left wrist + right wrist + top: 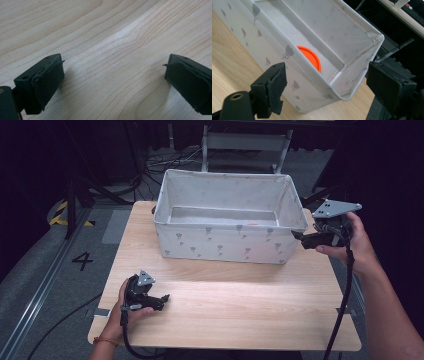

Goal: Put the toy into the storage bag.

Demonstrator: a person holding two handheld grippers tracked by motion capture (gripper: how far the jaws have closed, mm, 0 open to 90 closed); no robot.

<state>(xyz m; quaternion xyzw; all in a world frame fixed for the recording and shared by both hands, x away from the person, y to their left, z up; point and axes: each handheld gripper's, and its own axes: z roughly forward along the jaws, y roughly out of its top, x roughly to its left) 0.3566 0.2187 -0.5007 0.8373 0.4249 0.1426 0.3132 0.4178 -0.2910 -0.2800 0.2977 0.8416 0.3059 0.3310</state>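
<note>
Left gripper (pixel 161 301) low over bare wooden table (pixel 235 310), jaws wide apart, nothing between them. Right gripper (pixel 299 238) at the right end of the white fabric bin (pixel 225 245), jaws spread, empty. Orange disc (pixel 310 58) lies inside the bin (against its near wall).

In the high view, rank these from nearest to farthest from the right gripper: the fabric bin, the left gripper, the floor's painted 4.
1. fabric bin, its right end right beside the right gripper.
2. left gripper, near-left on the table.
3. painted 4, on the floor, far left.
</note>
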